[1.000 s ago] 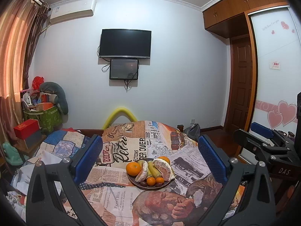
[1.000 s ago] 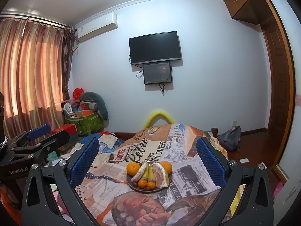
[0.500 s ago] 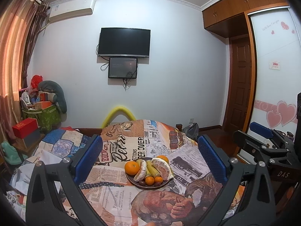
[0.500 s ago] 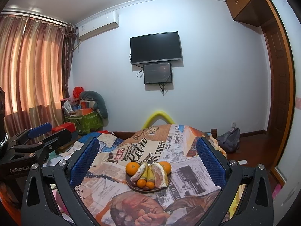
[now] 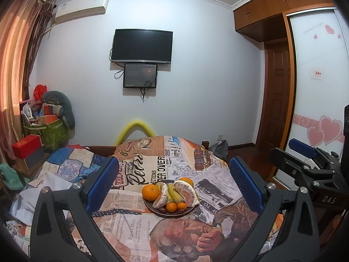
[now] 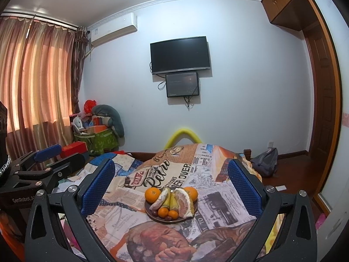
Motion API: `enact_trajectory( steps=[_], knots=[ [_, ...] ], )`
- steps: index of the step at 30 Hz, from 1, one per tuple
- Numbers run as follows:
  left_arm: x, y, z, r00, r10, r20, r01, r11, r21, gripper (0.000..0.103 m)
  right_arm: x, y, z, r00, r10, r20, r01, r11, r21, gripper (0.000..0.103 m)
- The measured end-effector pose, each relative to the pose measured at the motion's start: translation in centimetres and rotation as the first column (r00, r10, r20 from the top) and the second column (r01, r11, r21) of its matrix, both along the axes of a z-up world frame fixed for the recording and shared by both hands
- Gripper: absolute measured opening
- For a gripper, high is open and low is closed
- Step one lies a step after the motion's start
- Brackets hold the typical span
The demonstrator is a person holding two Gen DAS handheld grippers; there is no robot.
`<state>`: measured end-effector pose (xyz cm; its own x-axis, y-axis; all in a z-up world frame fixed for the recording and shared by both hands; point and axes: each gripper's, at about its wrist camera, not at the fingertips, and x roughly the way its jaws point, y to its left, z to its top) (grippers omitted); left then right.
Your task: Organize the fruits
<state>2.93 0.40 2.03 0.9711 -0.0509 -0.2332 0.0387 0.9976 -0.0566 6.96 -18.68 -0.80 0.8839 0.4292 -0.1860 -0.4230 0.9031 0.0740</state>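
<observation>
A dark round plate (image 5: 152, 207) (image 6: 150, 212) of fruit sits on a table with a newspaper-print cloth (image 5: 139, 231) (image 6: 122, 224). On it lie a large orange (image 5: 150, 192) (image 6: 152, 194), a second orange (image 5: 187, 181) (image 6: 191, 192) behind, pomelo wedges (image 5: 185, 193) (image 6: 184, 200), green pieces (image 5: 173, 193), small tangerines (image 5: 171, 207) (image 6: 163, 212) and dark dates. My left gripper (image 5: 173, 180) is open and empty, held back from the plate. My right gripper (image 6: 171, 180) is open and empty too. Each shows at the other view's edge.
A patchwork-covered surface (image 5: 65, 163) lies left of the table. A red box (image 5: 27, 146) and a green bag of clutter (image 5: 52, 131) stand at the far left by the curtain. A yellow curved foam tube (image 5: 135, 128) rises behind the table. A grey backpack (image 6: 265, 161) lies on the floor at right.
Both grippers have drifted slightly; the plate sits a little lower and nearer in both views. Both stay open and empty.
</observation>
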Motion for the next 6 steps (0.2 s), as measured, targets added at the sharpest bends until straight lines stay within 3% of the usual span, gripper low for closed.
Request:
enact_trajectory(
  steps=[6],
  knots=[
    [0.35,0.32,-0.13,1.0,-0.004,-0.012,0.004,1.0,-0.015,0.103,0.5,-0.02,-0.27,1.0,-0.009,-0.009,0.009,1.0,0.001,0.103]
  ],
)
